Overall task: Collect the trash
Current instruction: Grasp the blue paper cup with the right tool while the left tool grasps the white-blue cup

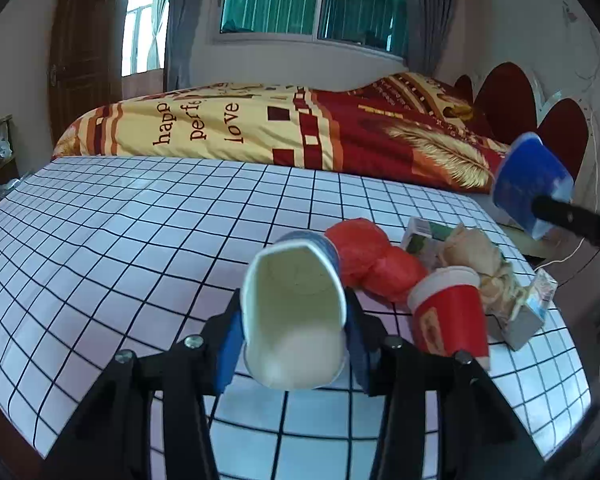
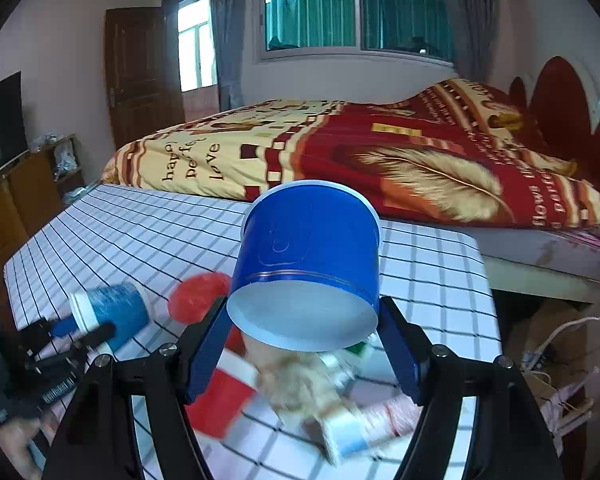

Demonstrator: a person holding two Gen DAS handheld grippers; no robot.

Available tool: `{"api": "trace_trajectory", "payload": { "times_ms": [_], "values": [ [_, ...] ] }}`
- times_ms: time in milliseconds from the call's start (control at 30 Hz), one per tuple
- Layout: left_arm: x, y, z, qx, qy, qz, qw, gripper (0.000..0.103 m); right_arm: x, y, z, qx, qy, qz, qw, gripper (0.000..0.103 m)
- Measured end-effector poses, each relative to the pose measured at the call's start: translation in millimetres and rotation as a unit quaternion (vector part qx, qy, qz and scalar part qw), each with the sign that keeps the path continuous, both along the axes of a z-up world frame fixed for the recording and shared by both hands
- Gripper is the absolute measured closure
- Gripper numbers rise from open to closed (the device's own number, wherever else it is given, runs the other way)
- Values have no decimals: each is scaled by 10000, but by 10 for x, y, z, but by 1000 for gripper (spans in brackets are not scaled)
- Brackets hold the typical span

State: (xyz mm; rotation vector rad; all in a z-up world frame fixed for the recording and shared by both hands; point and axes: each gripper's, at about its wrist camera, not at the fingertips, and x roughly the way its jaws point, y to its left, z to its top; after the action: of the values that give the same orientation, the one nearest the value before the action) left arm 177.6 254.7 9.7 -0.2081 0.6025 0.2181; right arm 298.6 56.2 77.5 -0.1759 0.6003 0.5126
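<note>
On the checked table (image 1: 140, 240), beside a bed (image 1: 300, 128), trash lies in a loose heap. Left gripper (image 1: 294, 344) clamps a paper cup (image 1: 296, 312), blue outside, white inside; its long axis runs along the fingers, open mouth toward the camera, base pointing away toward the heap. Cup wall squeezed to an oval between the blue pads (image 1: 228, 344). Right gripper (image 2: 304, 344) grips a blue tub (image 2: 308, 264), raised above the heap; its white flat base faces the camera and its rim points away toward the bed, axis tilted slightly up. Just beyond the paper cup: red bag (image 1: 368, 260), crumpled, touching a red cup (image 1: 450, 312) that stands upright with a white rim. Behind these, brown crumpled paper (image 1: 476, 256) and small cartons (image 1: 532, 312), blurred in the right view.
</note>
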Motion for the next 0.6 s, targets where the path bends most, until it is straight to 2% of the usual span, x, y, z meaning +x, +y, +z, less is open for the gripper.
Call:
{"api": "trace_trajectory", "payload": {
  "times_ms": [300,600],
  "values": [
    [-262,-239,56,49,-46,-186,9998,58,-319,-743,-123,114,310,-517,9981,29],
    [-428,-652,61,84,-11,-540,9985,58,-708,-1328,-297,-54,465,-899,9948,29]
  ]
}}
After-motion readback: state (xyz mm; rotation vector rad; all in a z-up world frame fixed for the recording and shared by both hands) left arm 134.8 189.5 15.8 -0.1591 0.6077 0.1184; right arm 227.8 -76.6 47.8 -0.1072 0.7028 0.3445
